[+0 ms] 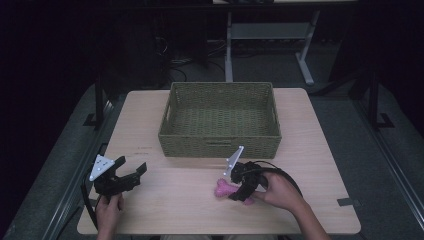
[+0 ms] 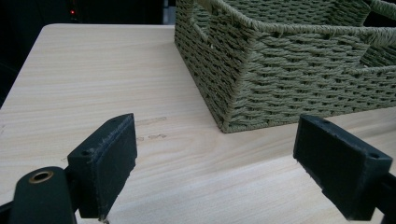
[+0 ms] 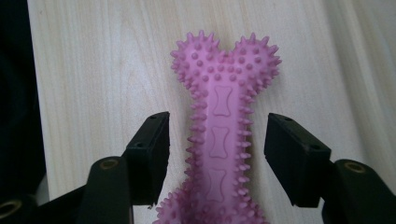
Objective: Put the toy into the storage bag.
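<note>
A pink bone-shaped toy (image 3: 219,135), studded with soft spikes, is straddled on the counter (image 1: 170,200) by the right gripper (image 3: 217,149), jaws apart, not yet touching; the left gripper (image 2: 215,163) is held wide apart.

The spiky rubber bone-shaped toy (image 3: 219,135) is bright pink, with small bone outlines pressed along its shaft. The rectangular woven basket (image 1: 219,142) is olive green in a tight braided weave. The wooden table top (image 1: 165,200) is pale beige with fine straight grain. Both grippers are matt black.
</note>
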`<state>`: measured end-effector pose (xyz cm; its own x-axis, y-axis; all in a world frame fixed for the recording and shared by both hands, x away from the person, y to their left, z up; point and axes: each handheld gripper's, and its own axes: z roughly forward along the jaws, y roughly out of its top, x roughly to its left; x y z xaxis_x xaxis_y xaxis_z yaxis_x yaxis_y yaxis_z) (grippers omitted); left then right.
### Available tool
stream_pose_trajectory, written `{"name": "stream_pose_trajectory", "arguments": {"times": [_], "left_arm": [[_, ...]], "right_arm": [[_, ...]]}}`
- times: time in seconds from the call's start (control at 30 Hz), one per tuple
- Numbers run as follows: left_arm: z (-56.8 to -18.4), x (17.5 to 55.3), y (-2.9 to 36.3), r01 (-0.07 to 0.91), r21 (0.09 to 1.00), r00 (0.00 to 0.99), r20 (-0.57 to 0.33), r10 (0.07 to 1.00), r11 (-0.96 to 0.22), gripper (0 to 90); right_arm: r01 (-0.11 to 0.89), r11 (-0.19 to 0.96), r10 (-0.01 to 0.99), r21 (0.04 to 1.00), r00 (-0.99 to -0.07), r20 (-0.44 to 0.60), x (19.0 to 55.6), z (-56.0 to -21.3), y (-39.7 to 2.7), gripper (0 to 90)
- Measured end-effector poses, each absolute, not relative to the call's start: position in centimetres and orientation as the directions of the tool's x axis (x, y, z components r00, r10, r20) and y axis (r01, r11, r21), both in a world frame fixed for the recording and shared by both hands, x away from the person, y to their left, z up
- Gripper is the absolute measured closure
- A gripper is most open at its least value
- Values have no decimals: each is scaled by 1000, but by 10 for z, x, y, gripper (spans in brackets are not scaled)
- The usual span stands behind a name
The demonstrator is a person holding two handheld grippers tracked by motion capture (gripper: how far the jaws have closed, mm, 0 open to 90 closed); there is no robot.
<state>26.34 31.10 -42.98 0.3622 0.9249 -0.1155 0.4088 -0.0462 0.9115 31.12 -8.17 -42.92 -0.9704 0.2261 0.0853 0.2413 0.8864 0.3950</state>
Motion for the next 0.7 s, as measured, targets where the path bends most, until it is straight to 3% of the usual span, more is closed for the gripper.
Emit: {"name": "stream_pose_trajectory", "arguments": {"times": [0.7], "left_arm": [[-430, 264, 311, 409, 912, 362, -116, 925, -46, 130]], "right_arm": [[222, 905, 219, 362, -974, 49, 308, -441, -79, 568]]}}
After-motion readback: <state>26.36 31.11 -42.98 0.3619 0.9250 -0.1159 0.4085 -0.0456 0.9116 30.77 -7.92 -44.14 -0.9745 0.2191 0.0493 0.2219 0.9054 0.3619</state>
